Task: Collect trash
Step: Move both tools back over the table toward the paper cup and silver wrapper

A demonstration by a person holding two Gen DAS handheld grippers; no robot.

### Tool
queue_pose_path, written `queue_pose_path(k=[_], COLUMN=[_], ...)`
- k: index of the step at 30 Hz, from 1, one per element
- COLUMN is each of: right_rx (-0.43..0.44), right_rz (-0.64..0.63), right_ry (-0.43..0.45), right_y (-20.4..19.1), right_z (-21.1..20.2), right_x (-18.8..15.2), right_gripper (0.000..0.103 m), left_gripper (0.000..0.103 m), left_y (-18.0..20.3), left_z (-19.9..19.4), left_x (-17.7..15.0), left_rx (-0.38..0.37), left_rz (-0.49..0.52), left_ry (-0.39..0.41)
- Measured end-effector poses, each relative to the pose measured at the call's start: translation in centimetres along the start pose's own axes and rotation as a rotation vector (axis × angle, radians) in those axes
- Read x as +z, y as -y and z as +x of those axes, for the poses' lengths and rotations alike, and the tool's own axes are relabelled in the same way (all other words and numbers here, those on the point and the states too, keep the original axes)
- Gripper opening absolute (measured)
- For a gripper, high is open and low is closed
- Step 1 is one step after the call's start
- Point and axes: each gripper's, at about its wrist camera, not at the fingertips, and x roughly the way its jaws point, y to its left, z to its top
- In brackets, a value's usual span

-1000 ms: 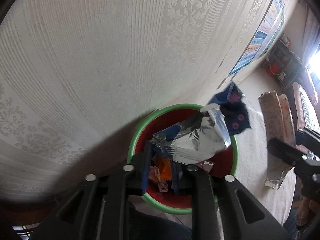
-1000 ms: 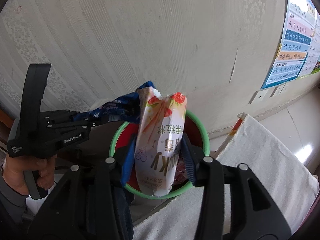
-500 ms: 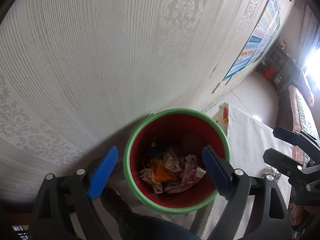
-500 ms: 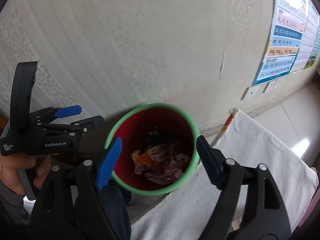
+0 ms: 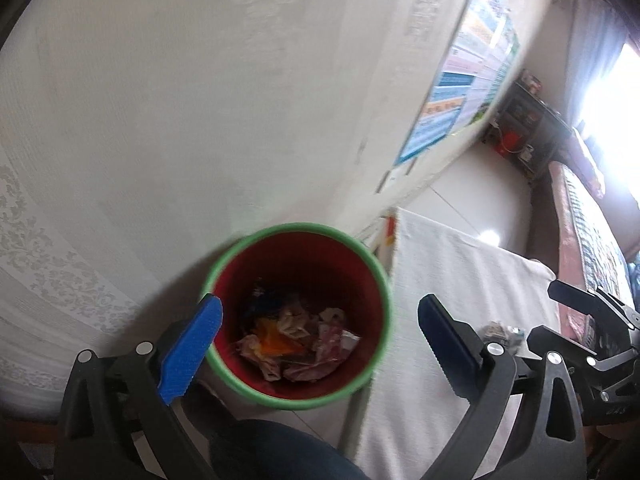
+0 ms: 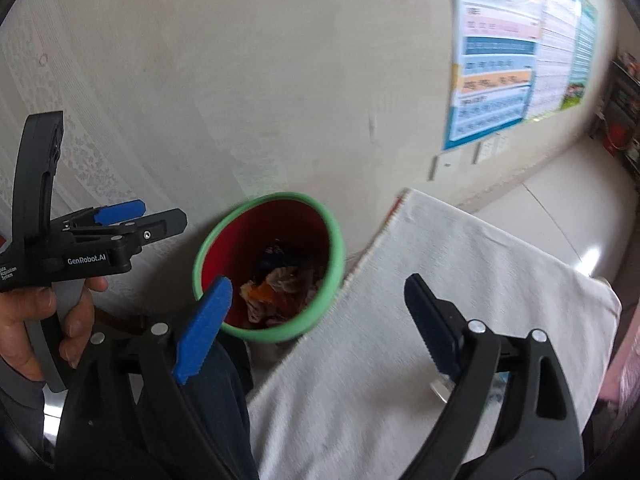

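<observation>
A red bin with a green rim (image 5: 296, 228) (image 6: 336, 240) stands on the floor against the wall. Crumpled wrappers (image 5: 292, 340) (image 6: 276, 284) lie at its bottom. My left gripper (image 5: 318, 304) hangs above the bin, its jaws opening wide with nothing between them. It shows again at the left of the right wrist view as the left gripper (image 6: 160, 214), held by a hand (image 6: 24, 320). My right gripper (image 6: 318, 282) hovers over the bin's right rim and the cloth edge, jaws opening and empty. It also appears at the right edge as the right gripper (image 5: 548, 312).
A table under a white cloth (image 5: 440, 264) (image 6: 460, 264) stands just right of the bin, with a small piece of litter (image 5: 500, 330) on it. A colourful poster (image 6: 496, 80) hangs on the wall. The person's dark trouser leg (image 5: 272, 452) is below the bin.
Both grippers opened and let go of their snack wrappers, which now lie in the bin. Both have pulled back and up, and the right one has shifted toward the table.
</observation>
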Motion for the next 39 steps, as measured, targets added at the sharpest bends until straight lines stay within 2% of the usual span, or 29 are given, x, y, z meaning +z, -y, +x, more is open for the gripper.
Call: queue_pose_path(k=[11, 15, 23, 29, 39], right_rx=[-0.11, -0.152, -0.198, -0.19, -0.182], right_rz=[0.169, 0.231, 0.339, 0.366, 0.372], right_ry=[0.065, 0.087, 0.104, 0.081, 0.019], right_y=[7.7, 11.1, 16.4, 18.3, 19.7], right_z=[-7.0, -9.5, -11.6, -11.0, -8.7], right_x=[-6.2, -8.1, -10.9, -12.2, -12.7], right_gripper=[0.087, 0.088, 0.088, 0.088, 0.087], left_gripper=[0.094, 0.094, 0.094, 0.094, 0.094], left_y=[10.0, 13.4, 20.5, 23.0, 23.9], left_z=[-0.5, 0.0, 1.2, 2.7, 7.6], left_x=[-2.8, -3.2, -4.9, -5.7, -7.7], left_rx=[-0.08, -0.121, -0.167, -0.172, -0.163], left_rz=[0.139, 0.16, 0.282, 0.323, 0.379], left_ry=[-0.003, -0.019, -0.067, -0.106, -0.232])
